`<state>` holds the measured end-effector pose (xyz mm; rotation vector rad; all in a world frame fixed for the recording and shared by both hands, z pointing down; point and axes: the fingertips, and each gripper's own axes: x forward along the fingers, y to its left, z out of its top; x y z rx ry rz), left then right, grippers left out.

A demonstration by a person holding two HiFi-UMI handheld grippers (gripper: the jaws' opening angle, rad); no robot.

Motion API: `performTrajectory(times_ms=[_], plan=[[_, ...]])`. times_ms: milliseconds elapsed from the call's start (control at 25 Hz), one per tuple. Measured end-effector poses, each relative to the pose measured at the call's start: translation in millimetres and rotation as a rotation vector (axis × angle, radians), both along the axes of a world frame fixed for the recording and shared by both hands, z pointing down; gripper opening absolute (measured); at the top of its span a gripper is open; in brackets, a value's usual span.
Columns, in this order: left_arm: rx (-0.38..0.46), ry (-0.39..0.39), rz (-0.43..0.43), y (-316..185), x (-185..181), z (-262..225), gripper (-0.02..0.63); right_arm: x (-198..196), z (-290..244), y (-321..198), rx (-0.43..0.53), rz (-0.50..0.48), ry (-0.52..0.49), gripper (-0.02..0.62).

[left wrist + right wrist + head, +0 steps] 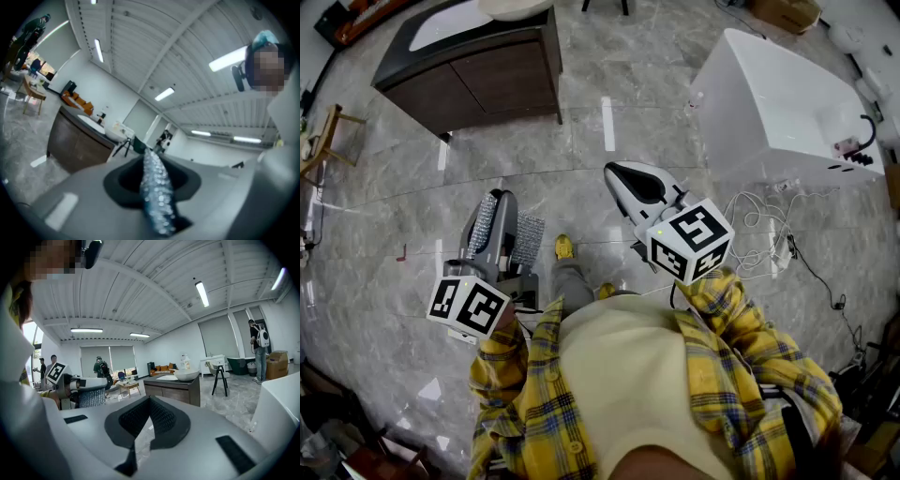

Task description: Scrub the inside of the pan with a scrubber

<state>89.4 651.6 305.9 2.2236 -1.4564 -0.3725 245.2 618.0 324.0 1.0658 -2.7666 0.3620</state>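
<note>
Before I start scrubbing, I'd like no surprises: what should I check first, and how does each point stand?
1. Scrubber gripped in left tool: ok, pinched between its jaws.
2. Right tool free: ok, jaws together, nothing between them.
3. A pan within sight: not ok, no view shows one.
4. Floor safe to walk on: not ok, cables lie at the right.
5. Scrubber clean: cannot tell.

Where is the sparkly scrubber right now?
The scrubber is pinched in the left claw, at the left of the head view, held above the grey floor just ahead of the person's yellow checked sleeve.
</note>
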Motion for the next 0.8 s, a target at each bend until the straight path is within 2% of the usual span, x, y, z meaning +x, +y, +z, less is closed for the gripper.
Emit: performTrajectory(times_ms=[400,800], plan=[[-0.003,-0.029,0.026,-79.0,-47.3,-1.2,0.092,-46.3,1.2,-76.4,-0.034,0.027,-0.014,0.013],[-0.015,-0.024,0.046,-135.6,-83.7,2.6,0.092,-92.0,6.0,-130.9,-0.023,0.017,0.031,0.013]])
